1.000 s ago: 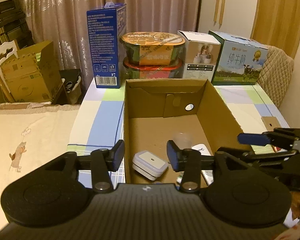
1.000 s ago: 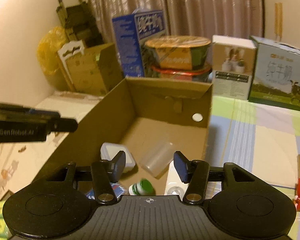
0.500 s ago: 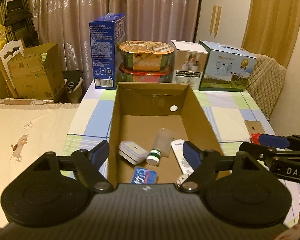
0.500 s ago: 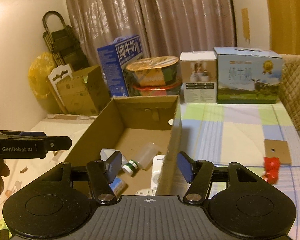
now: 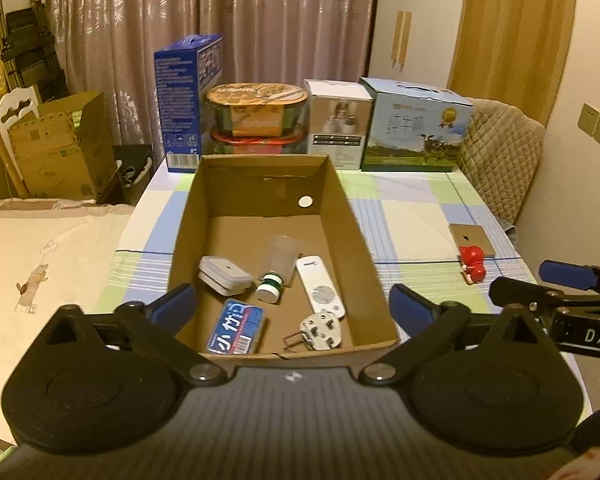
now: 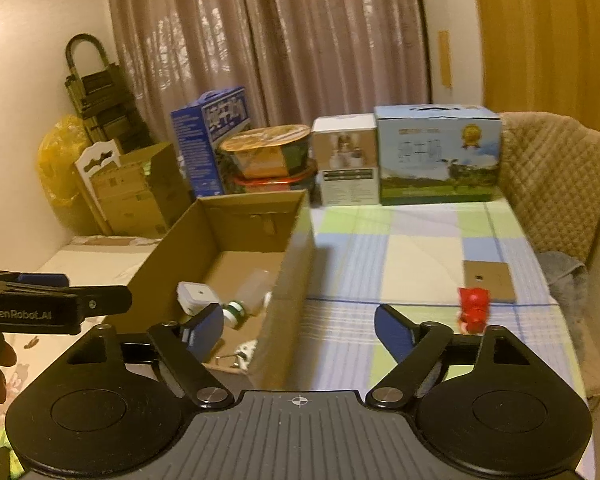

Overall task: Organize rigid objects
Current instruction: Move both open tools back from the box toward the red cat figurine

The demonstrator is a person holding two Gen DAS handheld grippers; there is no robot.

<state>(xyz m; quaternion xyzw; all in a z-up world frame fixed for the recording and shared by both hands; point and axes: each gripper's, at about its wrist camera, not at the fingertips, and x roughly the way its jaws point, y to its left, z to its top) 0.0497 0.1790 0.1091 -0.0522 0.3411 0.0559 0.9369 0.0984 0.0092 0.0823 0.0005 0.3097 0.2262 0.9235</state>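
Both grippers are back off the box [image 5: 352, 236] and empty. Left gripper [image 5: 292, 304]: jaws have just been opening, now spread as wide as they go, nothing between the pads; they frame the box's near end without touching it. Right gripper [image 6: 300, 324]: jaws have also just been opening, now well apart, nothing held; the box's right wall only shows through the gap.

Compared with a second ago, both wrist views sit higher and further back: the box floor filled the frame then, now the whole box and the table [image 5: 412, 216] beyond it are visible.

In the box, all at the near end: white case [image 5: 224, 278] at left, green-capped bottle [image 5: 278, 266] just beside it, remote [image 5: 320, 290] right of the bottle, blue pack [image 5: 238, 326] and plug [image 5: 322, 330] against the near wall. Far half of the box is bare.

Still outside: red toy [image 5: 473, 263], on the table well right of the box, touching the near edge of a cardboard square [image 5: 471, 238]. In the right wrist view it sits just past the right finger.

My read: a drop-off just finished and the toy is the last loose piece. Right gripper is nearer to it, so it likely takes it. The toy is small and lumpy, so it could roll out of a loose pinch.
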